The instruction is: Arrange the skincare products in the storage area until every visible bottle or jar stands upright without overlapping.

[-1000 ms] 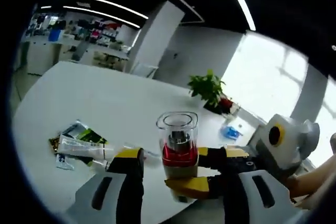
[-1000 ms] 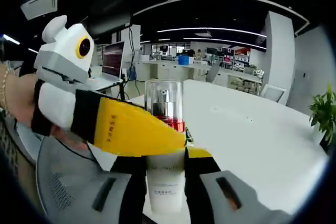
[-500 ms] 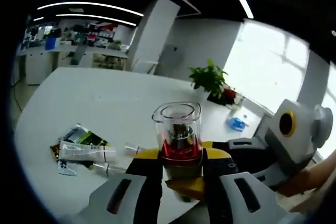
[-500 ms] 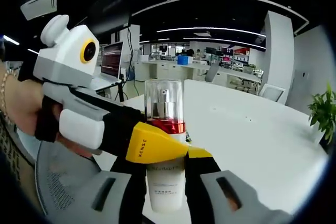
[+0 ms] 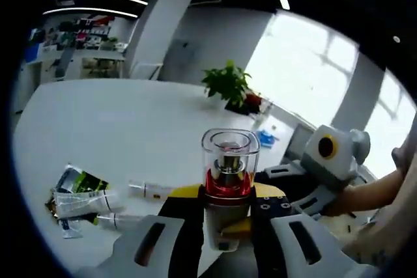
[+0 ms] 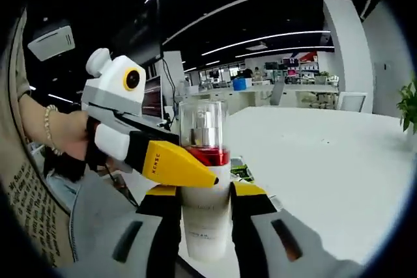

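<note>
My both tools clamp same pump bottle [image 6: 205, 187], upright, held above table [image 5: 117, 128] edge: right tool [image 6: 205, 222] shut on white body, left tool [image 5: 221, 203] on neck, prob. steadying. Tubes [image 5: 85, 200] lie flat at 9 o'clock.

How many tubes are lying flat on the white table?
3. A big clear tube lies on the packets at the left, a thin white tube lies nearer the clear-capped red-and-white bottle, and another thin tube lies below. More may be hidden.
</note>
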A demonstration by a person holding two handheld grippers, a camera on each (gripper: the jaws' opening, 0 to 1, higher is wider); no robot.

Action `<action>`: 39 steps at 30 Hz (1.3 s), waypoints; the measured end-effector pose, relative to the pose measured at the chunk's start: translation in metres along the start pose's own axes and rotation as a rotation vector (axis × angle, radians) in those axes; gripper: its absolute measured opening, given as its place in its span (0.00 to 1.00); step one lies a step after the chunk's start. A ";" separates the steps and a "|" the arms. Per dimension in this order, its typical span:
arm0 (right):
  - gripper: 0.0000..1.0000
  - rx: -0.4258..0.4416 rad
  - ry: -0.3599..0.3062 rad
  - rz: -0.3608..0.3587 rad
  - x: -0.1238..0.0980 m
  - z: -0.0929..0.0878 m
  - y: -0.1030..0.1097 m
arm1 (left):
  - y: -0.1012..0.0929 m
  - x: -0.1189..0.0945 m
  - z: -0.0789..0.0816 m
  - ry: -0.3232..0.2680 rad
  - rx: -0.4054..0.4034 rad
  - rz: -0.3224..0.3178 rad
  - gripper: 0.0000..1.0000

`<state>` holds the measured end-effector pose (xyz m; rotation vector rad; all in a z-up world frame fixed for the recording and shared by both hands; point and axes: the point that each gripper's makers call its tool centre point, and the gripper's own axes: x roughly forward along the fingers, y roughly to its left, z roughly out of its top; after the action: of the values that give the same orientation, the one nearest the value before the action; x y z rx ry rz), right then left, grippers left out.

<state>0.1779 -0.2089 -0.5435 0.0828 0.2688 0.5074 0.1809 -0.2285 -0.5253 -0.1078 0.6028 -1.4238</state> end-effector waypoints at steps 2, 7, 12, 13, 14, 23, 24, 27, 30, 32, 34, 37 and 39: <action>0.31 -0.006 0.000 0.063 -0.004 0.001 0.002 | -0.005 0.001 0.002 0.006 0.015 -0.036 0.22; 0.32 0.002 0.010 0.206 -0.015 0.002 0.008 | -0.022 0.001 0.004 0.018 0.043 -0.149 0.22; 0.34 -0.006 0.056 0.360 -0.023 -0.001 0.018 | -0.037 0.000 0.003 0.051 0.094 -0.251 0.22; 0.35 -0.015 0.066 0.382 -0.024 -0.003 0.020 | -0.039 0.000 0.003 0.054 0.096 -0.258 0.22; 0.35 -0.022 0.089 0.395 -0.024 -0.006 0.018 | -0.041 0.000 0.003 0.055 0.098 -0.267 0.22; 0.31 -0.050 0.123 0.488 -0.024 -0.007 0.031 | -0.052 -0.002 0.007 0.042 0.137 -0.320 0.22; 0.31 -0.053 0.119 0.485 -0.023 -0.005 0.031 | -0.052 -0.003 0.007 0.038 0.147 -0.326 0.22; 0.30 -0.053 0.115 0.475 -0.022 -0.006 0.030 | -0.050 -0.002 0.007 0.041 0.159 -0.328 0.22; 0.30 -0.080 0.150 0.448 -0.020 -0.017 0.024 | -0.048 0.004 -0.002 0.073 0.207 -0.321 0.23; 0.30 -0.092 0.177 0.432 -0.020 -0.027 0.020 | -0.044 0.010 -0.009 0.098 0.229 -0.317 0.23; 0.30 -0.116 0.200 0.407 -0.021 -0.037 0.016 | -0.043 0.014 -0.016 0.117 0.249 -0.318 0.23; 0.30 -0.169 0.247 0.356 -0.022 -0.054 0.007 | -0.037 0.022 -0.031 0.166 0.303 -0.307 0.23; 0.30 -0.202 0.275 0.319 -0.022 -0.067 0.000 | -0.033 0.029 -0.042 0.195 0.327 -0.296 0.23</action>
<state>0.1407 -0.2187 -0.6031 -0.1444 0.4750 0.8620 0.1327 -0.2493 -0.5566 0.2114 0.5183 -1.8167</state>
